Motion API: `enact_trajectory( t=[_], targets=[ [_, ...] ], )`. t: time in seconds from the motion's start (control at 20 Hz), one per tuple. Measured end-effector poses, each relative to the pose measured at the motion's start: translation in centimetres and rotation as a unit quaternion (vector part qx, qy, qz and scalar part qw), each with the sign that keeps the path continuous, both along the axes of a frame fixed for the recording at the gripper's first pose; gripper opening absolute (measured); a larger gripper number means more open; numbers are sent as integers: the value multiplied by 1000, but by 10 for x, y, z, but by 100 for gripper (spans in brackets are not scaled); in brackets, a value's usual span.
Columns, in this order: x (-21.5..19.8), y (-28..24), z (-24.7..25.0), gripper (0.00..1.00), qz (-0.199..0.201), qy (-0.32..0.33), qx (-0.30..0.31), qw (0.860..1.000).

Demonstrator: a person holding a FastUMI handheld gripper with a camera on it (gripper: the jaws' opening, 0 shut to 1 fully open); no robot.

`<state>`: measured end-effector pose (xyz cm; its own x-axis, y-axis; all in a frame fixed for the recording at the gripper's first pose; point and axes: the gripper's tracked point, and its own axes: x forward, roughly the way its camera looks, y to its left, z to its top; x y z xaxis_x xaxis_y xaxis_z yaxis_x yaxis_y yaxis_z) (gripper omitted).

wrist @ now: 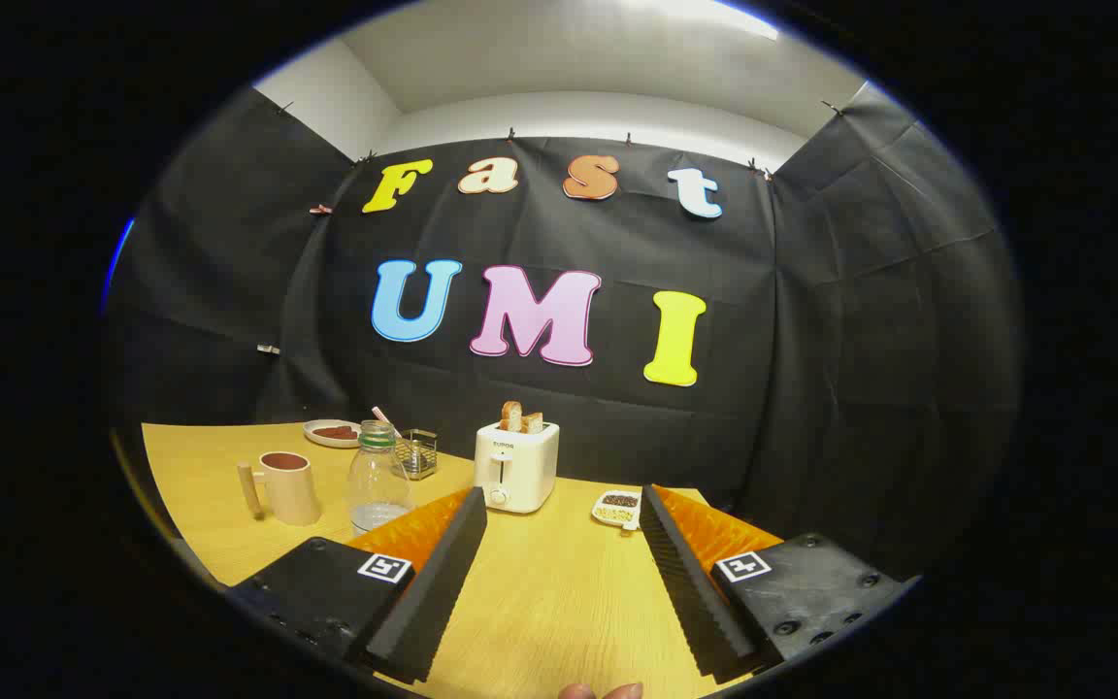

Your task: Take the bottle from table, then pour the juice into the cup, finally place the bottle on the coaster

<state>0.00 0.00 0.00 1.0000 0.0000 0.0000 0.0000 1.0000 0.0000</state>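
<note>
Jaws of the gripper (564,505) spread wide, empty, above the desk (540,592). Bottle (378,481) stands untouched beyond the left finger, beside the cup (289,488); grasping, pouring and placing all remain.

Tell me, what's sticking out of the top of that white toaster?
Two slices of toasted bread stand in the toaster slots; their lower halves are hidden inside. The open gripper holds nothing.

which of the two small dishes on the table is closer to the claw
The small white dish of dark bits, just beyond the open claw beside the toaster. The plate sits far back behind the bottle.
</note>
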Motion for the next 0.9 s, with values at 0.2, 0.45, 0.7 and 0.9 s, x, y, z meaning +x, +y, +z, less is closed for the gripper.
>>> enact_trajectory(
  t=[0.2, 0.45, 0.7, 0.9],
  targets=[
    [-1, 6, -1, 98, 8, 3, 9, 1000],
    [0, 14, -3, 98, 17, 5, 8, 1000],
    [0, 23, 0, 98, 22, 2, -5, 1000],
    [2, 33, -7, 98, 31, 10, 3, 999]
  ],
)
